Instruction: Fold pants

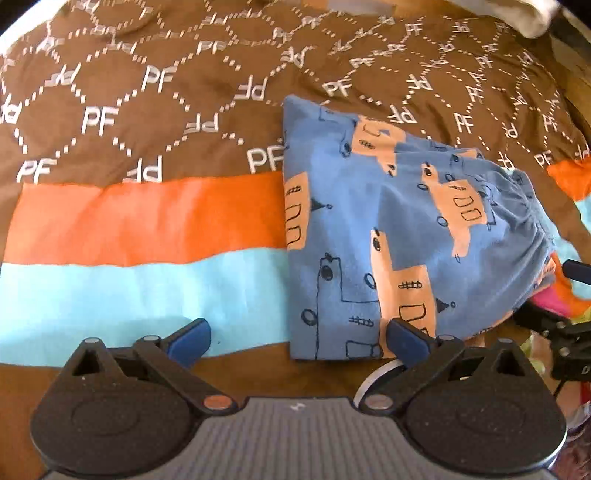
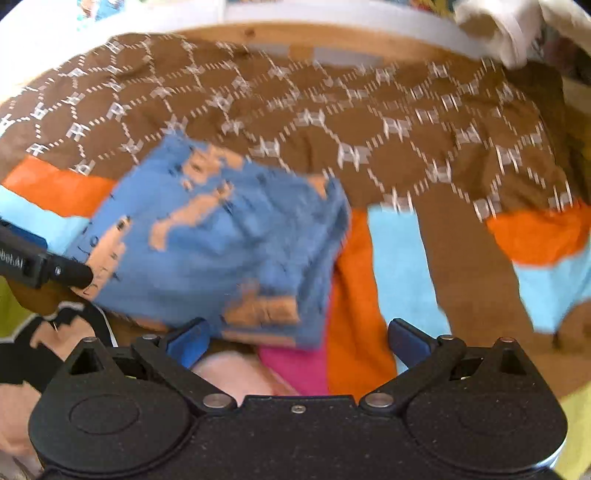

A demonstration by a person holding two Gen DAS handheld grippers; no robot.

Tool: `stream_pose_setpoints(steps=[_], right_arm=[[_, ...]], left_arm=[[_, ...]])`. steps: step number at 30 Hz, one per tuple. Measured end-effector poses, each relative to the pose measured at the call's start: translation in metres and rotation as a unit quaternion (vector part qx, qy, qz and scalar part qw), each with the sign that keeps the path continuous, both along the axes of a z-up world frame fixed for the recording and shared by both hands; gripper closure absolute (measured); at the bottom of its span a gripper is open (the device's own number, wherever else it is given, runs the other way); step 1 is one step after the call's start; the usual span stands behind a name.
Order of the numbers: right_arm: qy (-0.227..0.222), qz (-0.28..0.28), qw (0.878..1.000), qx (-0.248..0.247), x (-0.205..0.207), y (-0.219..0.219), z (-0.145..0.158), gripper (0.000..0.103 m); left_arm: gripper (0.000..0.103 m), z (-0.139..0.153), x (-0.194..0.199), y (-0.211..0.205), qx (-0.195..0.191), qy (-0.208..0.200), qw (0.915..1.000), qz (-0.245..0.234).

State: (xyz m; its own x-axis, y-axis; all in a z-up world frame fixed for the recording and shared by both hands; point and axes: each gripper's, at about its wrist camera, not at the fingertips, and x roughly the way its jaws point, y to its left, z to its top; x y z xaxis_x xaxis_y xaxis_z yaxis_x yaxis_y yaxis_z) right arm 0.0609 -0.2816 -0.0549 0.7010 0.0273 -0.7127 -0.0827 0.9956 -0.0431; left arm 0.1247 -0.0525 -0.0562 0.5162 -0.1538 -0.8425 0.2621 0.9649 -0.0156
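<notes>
The blue pants [image 1: 399,236] with orange animal prints lie folded into a compact bundle on the patterned bedspread [image 1: 147,110]. My left gripper [image 1: 297,341] stands open just in front of the bundle's near left corner, its right finger over the cloth edge, nothing held. In the right wrist view the pants [image 2: 229,236] appear blurred, ahead and to the left. My right gripper [image 2: 297,339] is open at their near edge with nothing between the fingers. The right gripper's body [image 1: 569,343] shows at the left view's right edge.
The brown bedspread with white "PF" lettering has orange [image 1: 147,218] and light blue [image 1: 140,295] stripes. A white cloth [image 2: 506,33] lies at the far right corner. Pink fabric [image 2: 295,365] lies below the pants. A wooden bed rim [image 2: 280,35] runs along the far side.
</notes>
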Motion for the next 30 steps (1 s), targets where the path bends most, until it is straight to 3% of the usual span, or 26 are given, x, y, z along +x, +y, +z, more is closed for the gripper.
stream_pose_setpoints(steps=[4,9,12,19,23,27,30], right_arm=[[-0.01,-0.013,1.0,0.027,-0.01,-0.007,0.0,0.001],[-0.079,0.005,0.997,0.019,-0.003,-0.015,0.029,0.001],[-0.087,0.013,0.996,0.006,0.032,-0.019,0.039,0.001],[-0.044,0.077,0.996,-0.001,0.122,0.003,0.032,0.001],[-0.022,0.038,0.999,-0.032,0.142,0.005,0.011,0.001],[-0.049,-0.02,0.999,0.007,0.131,-0.015,0.02,0.001],[-0.063,-0.027,0.997,0.021,0.113,-0.028,0.028,0.001]], left_arm=[[0.0,0.002,-0.002,-0.003,0.014,0.003,0.9999,-0.008],[0.0,0.003,0.0,0.001,0.001,0.011,0.9999,0.002],[0.0,0.001,-0.002,-0.001,0.009,0.002,1.0,-0.004],[0.0,-0.003,-0.007,-0.004,0.015,-0.013,0.9998,-0.002],[0.0,-0.004,-0.01,-0.004,0.015,-0.015,0.9998,-0.002],[0.0,-0.005,-0.011,-0.005,0.017,-0.016,0.9997,-0.003],[0.0,-0.004,-0.009,-0.006,0.022,-0.004,0.9996,-0.017]])
